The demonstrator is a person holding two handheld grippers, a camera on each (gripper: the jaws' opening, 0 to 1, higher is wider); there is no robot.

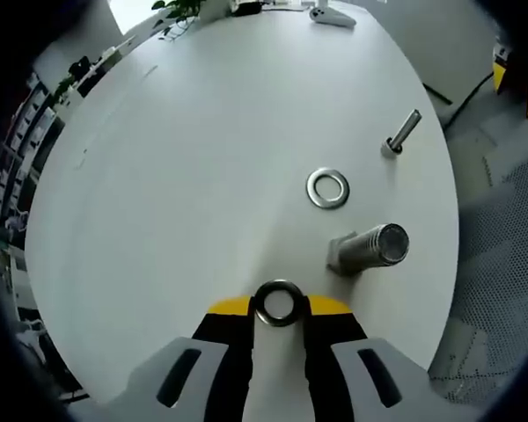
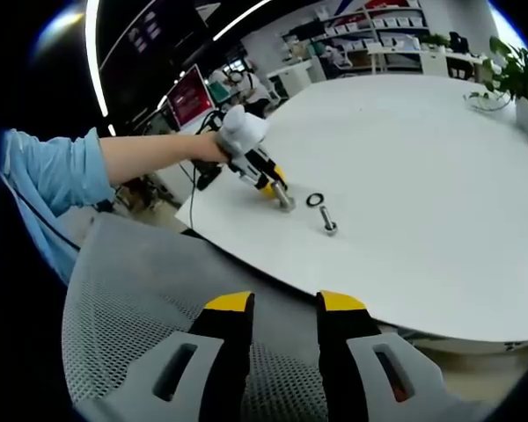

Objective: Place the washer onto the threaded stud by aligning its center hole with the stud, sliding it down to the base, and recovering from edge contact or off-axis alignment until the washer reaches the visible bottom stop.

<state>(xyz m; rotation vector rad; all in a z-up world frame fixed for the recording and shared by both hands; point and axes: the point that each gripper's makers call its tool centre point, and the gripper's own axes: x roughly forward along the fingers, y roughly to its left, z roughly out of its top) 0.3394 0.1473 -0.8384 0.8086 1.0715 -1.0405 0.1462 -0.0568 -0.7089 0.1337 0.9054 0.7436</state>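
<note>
Two washers in play: one washer [image 1: 279, 302] sits pinched at the tips of the left tool [image 1: 279, 308], low centre of the left gripper view, held flat so its hole can meet the threaded stud [image 1: 370, 247] just right of it. A spare washer [image 1: 328, 188] lies on the desk [image 1: 176, 176]. Right tool [image 2: 284, 303] hangs back, narrowly parted, holding nothing.

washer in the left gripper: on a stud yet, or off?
Off. The washer sits clamped at the left gripper's tips, its hole empty with white table behind it. The large stud stands apart, nothing on its shaft.
</note>
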